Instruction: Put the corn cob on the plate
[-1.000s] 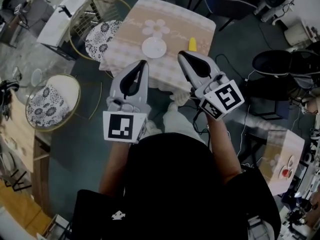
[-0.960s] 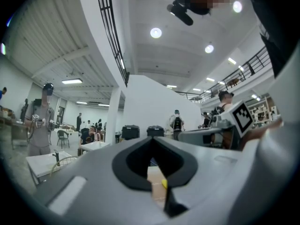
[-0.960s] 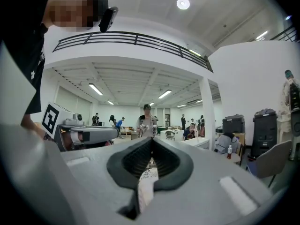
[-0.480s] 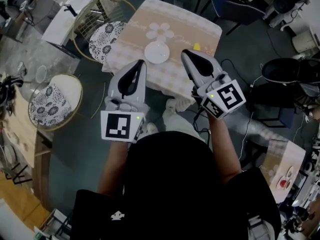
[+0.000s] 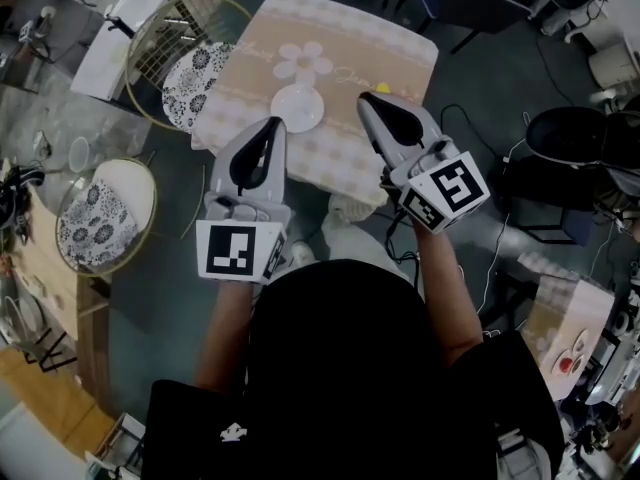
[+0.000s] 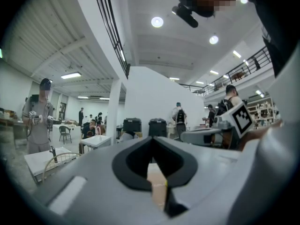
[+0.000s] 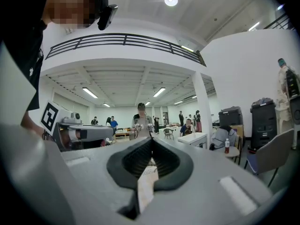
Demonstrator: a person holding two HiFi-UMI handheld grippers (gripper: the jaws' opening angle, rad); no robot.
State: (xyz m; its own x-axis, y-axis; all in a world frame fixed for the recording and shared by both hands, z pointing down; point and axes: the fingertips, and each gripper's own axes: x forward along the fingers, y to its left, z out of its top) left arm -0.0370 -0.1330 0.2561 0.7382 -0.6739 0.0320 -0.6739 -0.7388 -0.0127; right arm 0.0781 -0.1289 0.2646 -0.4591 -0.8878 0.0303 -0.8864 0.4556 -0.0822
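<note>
In the head view a white plate (image 5: 297, 106) lies near the front edge of a square table with a beige flowered cloth (image 5: 340, 38). The yellow corn cob (image 5: 383, 87) lies to the plate's right, only its tip showing behind my right gripper. My left gripper (image 5: 273, 121) hovers at the table's near edge, just left of the plate, its jaws together and nothing between them. My right gripper (image 5: 363, 97) is over the near edge to the right of the plate, shut and empty. The left gripper (image 6: 151, 137) and the right gripper (image 7: 151, 138) look level across the hall in their own views.
Two round chairs with patterned cushions stand left of the table, one close (image 5: 192, 83) and one nearer me (image 5: 95, 223). A white side table (image 5: 120, 38) is at far left, a black chair (image 5: 570, 133) at right. Several people stand in the hall.
Both grippers have moved forward to the table's near edge, still shut. The right one now covers most of the corn cob.
</note>
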